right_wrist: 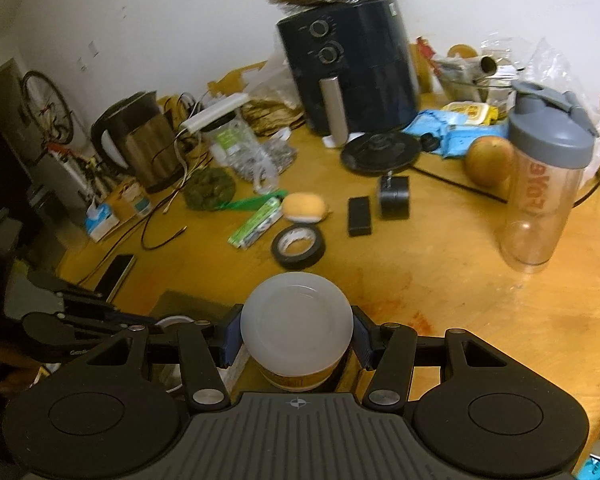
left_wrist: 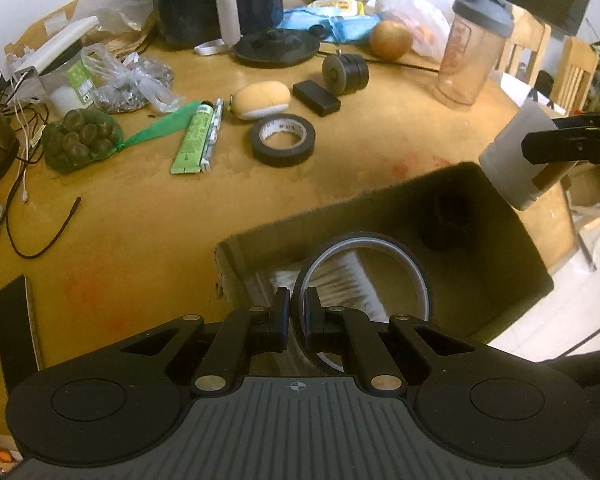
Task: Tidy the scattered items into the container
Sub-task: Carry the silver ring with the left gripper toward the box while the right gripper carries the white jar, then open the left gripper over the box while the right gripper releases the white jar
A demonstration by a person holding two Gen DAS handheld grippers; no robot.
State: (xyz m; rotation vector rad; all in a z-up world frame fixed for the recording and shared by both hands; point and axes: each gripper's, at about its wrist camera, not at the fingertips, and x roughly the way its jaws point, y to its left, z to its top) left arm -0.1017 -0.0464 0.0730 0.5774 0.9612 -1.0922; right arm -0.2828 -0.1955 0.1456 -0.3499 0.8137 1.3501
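My left gripper [left_wrist: 297,307] is shut on the rim of a thin tape ring [left_wrist: 404,256], held over the open dark felt container [left_wrist: 532,248] at the table's near edge. A white brush [left_wrist: 340,280] and a dark item [left_wrist: 444,220] lie inside. My right gripper [right_wrist: 296,340] is shut on a white plastic jar [right_wrist: 297,314], which also shows in the left wrist view as the jar [left_wrist: 504,156] above the container's right rim. On the table lie a black tape roll [left_wrist: 282,140], a green tube [left_wrist: 192,140], a bun-shaped toy [left_wrist: 260,100], a black block [left_wrist: 316,97] and a black caster wheel [left_wrist: 345,74].
A net of dark round fruit [left_wrist: 78,140], a shaker bottle [left_wrist: 476,48], an onion [left_wrist: 390,40], a black air fryer [right_wrist: 352,64], a kettle [right_wrist: 140,140], a kettle base [left_wrist: 276,46], cables [left_wrist: 40,224] and a phone [left_wrist: 16,320] crowd the round wooden table [left_wrist: 140,216]. Chairs [left_wrist: 572,72] stand at right.
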